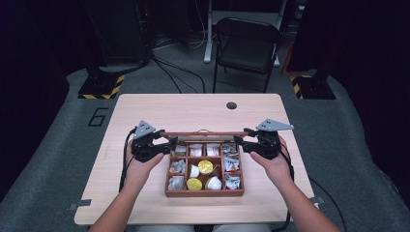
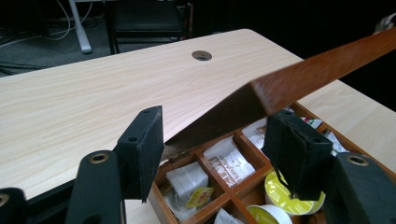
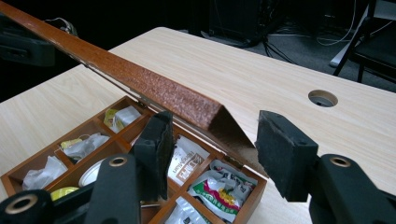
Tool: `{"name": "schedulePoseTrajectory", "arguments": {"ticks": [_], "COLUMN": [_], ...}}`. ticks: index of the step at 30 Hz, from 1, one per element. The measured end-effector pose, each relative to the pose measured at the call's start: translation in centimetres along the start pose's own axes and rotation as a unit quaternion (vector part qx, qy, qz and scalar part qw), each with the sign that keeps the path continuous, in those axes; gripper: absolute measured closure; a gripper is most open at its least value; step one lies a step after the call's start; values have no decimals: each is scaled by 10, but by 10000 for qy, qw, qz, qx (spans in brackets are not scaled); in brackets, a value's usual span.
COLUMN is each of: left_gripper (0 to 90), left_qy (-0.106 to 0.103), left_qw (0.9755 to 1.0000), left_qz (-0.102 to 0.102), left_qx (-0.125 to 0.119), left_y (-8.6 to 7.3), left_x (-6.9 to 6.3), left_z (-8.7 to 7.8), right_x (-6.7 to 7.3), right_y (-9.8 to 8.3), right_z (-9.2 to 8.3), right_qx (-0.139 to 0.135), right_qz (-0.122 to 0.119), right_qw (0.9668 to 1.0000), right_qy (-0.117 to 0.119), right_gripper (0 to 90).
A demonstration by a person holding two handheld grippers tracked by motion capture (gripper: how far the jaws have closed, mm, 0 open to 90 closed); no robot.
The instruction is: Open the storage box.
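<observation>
A brown wooden box (image 1: 203, 192) is seen near the middle of the table, toward the person's side. It is divided by wooden partitions into compartments, in which white sachets, printed packets and round yellow-lidded pods (image 1: 205, 166) are held (three columns of compartments can be made out from above). Its hinged lid (image 1: 203, 134) is raised at the far edge and stands tilted open, its rim seen almost edge-on from above as a thin brown bar. In the left gripper view the lid (image 2: 299, 77) slants upward over the compartments; in the right gripper view its corner (image 3: 205, 109) is seen above the packets.
</observation>
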State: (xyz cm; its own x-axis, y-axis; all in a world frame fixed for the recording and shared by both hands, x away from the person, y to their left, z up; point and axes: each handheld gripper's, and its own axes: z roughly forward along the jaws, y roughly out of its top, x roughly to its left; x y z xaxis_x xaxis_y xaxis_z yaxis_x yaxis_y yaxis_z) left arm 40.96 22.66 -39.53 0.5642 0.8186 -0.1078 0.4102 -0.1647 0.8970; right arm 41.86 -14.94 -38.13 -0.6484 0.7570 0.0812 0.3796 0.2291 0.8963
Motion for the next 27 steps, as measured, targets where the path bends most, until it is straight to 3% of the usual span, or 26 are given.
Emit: {"name": "schedulePoseTrajectory", "arguments": {"ticks": [15,27], "left_gripper": [353,349], "left_qy": [144,108], "left_qw": [9997,9998], "left_qz": [183,60], "left_qx": [42,-128], "left_y": [-2,-3], "left_x": [6,13], "left_z": [31,43], "right_x": [-7,-15], "right_y": [9,11], "right_z": [8,17], "right_qx": [-106,-119], "right_qz": [115,192], "right_qw": [9999,9996], "right_qy": [-73,-144], "right_gripper": [459,413]}}
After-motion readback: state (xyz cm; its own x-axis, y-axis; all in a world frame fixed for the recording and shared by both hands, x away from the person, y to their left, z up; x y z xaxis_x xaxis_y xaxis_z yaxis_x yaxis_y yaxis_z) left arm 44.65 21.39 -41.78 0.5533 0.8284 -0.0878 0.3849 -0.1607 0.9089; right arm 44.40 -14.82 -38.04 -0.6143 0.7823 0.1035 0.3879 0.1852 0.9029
